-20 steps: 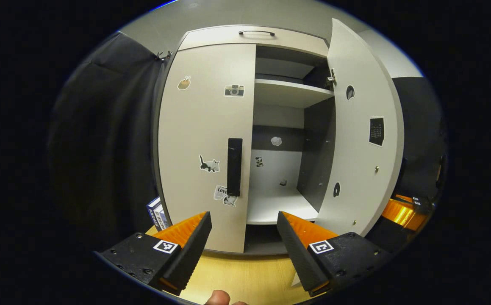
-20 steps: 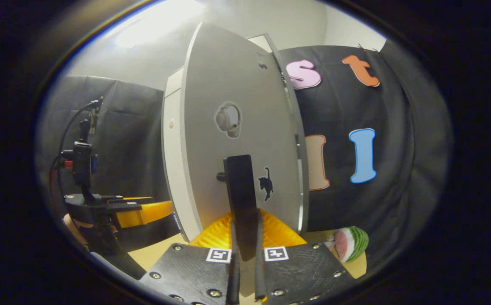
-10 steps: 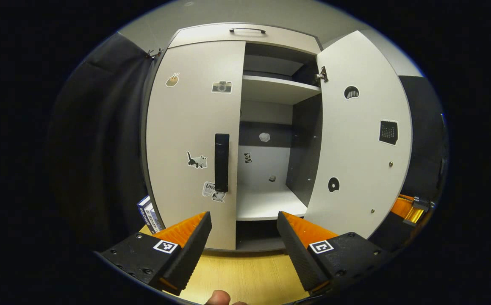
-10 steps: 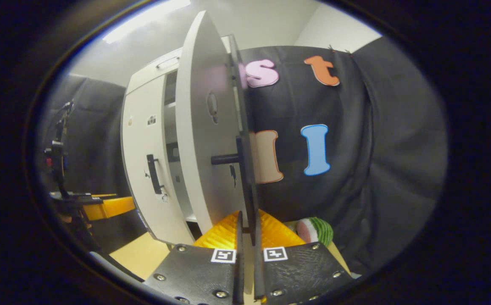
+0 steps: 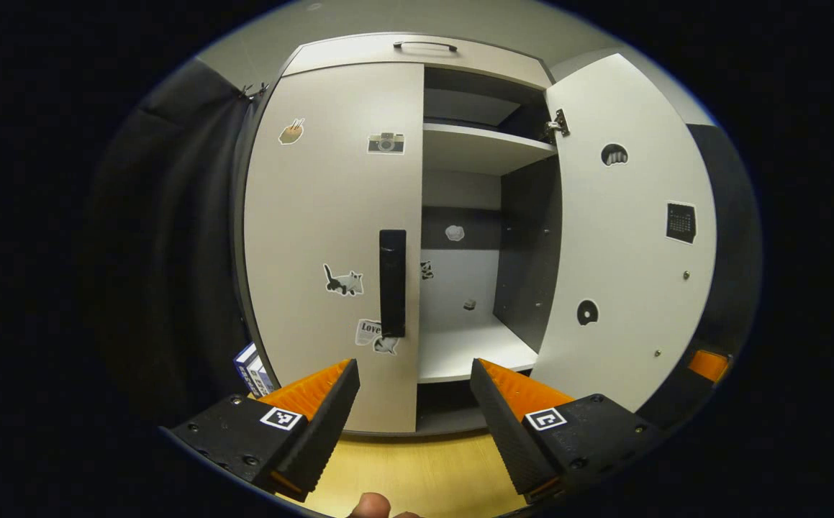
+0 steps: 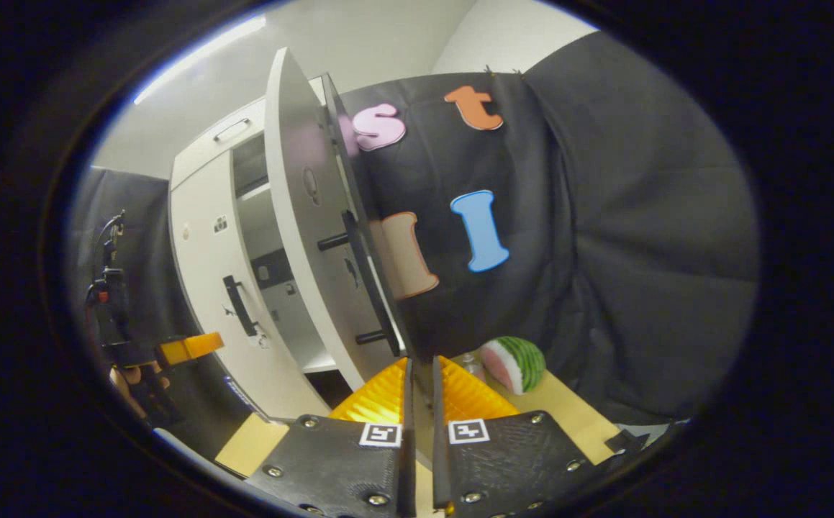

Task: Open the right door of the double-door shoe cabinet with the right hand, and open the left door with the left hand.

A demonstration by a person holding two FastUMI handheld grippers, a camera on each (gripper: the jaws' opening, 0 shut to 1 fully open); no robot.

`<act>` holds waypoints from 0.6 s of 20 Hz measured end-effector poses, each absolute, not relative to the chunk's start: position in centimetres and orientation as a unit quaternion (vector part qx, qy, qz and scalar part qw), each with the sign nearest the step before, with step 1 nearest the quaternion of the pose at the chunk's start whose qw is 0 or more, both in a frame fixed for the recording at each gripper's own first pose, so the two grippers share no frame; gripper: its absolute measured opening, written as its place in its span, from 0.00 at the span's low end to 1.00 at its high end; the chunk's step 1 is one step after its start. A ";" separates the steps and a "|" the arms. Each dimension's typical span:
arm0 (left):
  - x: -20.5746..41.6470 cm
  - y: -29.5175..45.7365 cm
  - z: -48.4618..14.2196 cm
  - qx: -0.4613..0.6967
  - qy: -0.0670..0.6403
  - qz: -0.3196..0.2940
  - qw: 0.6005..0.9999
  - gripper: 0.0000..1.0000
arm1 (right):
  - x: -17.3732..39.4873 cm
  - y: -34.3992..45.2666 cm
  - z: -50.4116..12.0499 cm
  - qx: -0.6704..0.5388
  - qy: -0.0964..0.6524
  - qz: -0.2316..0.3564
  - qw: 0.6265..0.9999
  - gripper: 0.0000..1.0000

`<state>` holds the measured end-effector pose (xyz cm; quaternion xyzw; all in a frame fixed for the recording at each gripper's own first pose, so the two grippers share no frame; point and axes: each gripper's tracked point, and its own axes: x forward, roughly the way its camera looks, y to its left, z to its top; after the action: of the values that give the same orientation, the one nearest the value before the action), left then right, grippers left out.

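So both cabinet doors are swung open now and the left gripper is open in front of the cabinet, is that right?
Not quite. The right door is swung open, but the left door is shut, its black handle untouched, as the left gripper view shows. The left gripper is open in front of the cabinet, as you said.

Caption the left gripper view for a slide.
Open left tongs face the closed left door and its black handle; the right door stands open.

left tongs spread, right tongs nearly closed
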<state>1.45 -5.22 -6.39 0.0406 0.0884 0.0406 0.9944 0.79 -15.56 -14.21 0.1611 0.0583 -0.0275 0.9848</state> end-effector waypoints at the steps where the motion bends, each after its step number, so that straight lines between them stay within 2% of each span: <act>1: 2.2 -4.7 -6.3 0.043 0.086 0.042 0.994 0.97 | 0.1 -15.8 -14.1 0.150 0.057 -0.047 0.986 0.10; 8: 7.7 -2.4 -6.1 0.074 0.073 0.039 0.994 0.97 | -5.8 -17.5 -13.5 0.076 0.053 -0.164 0.982 0.10; 10: 9.1 -2.2 -5.8 0.083 0.065 0.039 0.994 0.97 | -7.0 -17.8 -13.3 0.059 0.054 -0.192 0.978 0.14; 11: 9.7 -2.1 -5.7 0.086 0.062 0.041 0.994 0.97 | -7.2 -17.7 -13.5 0.053 0.055 -0.201 0.977 0.18; 12: 10.2 -2.1 -5.6 0.085 0.059 0.042 0.994 0.96 | -7.6 -18.0 -13.5 0.048 0.057 -0.210 0.975 0.33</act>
<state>10.23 -2.06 -5.63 0.0847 0.0593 0.0419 0.9938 -7.64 -17.96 -13.53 0.0477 0.0570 -0.2100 0.9749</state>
